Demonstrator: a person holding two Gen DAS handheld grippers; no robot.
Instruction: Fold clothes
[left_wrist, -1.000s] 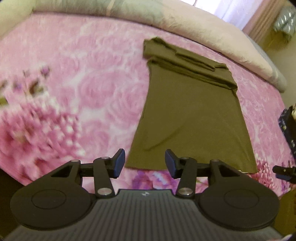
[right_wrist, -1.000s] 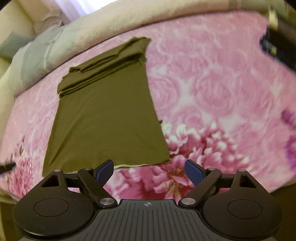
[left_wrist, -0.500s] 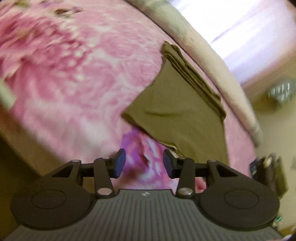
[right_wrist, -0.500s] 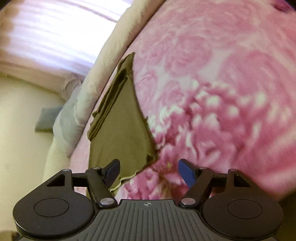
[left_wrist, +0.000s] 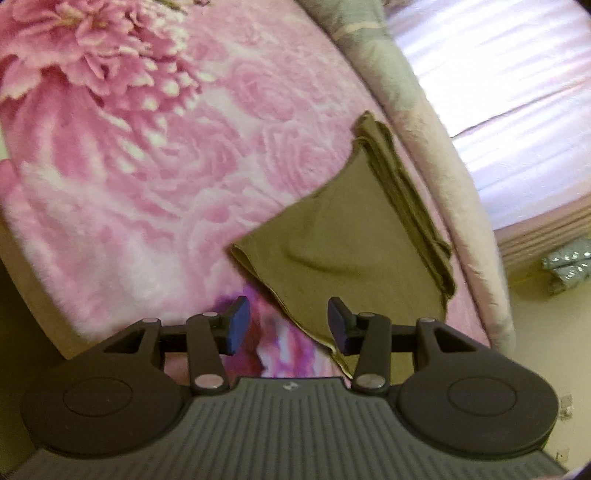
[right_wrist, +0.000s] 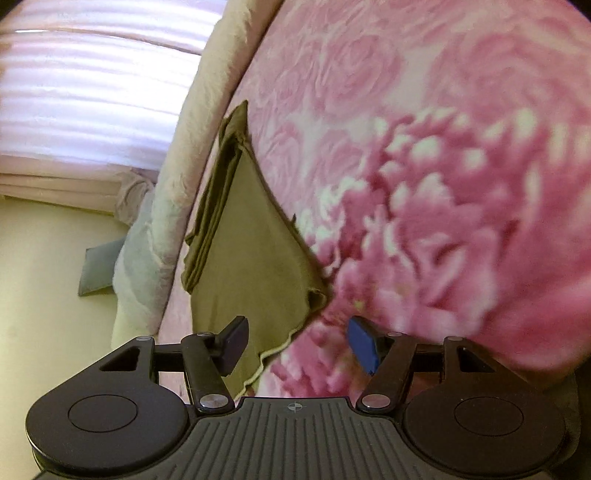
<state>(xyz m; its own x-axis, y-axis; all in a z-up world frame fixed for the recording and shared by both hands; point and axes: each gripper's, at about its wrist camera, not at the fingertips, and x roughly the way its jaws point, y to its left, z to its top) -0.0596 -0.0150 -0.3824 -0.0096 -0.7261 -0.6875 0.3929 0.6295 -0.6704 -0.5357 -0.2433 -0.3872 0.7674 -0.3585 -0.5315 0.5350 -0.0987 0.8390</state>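
An olive-green garment lies flat on the pink flowered blanket, its far end folded into a narrow band. My left gripper hangs low over the near hem at one corner. It is open, and the hem edge runs past the inside of its right finger. In the right wrist view the same garment shows its other near corner, slightly curled. My right gripper is open over it. The pale hem edge lies in the gap and neither pad presses on it.
A cream and grey rolled quilt borders the blanket's far side, with a bright curtain behind it. A silver bag sits on the floor. A grey cushion lies on the floor beyond the quilt.
Both grippers have rolled and come down closer to the garment's near hem, each at its own corner. The right jaws have narrowed since a second ago. The left jaws keep their width.
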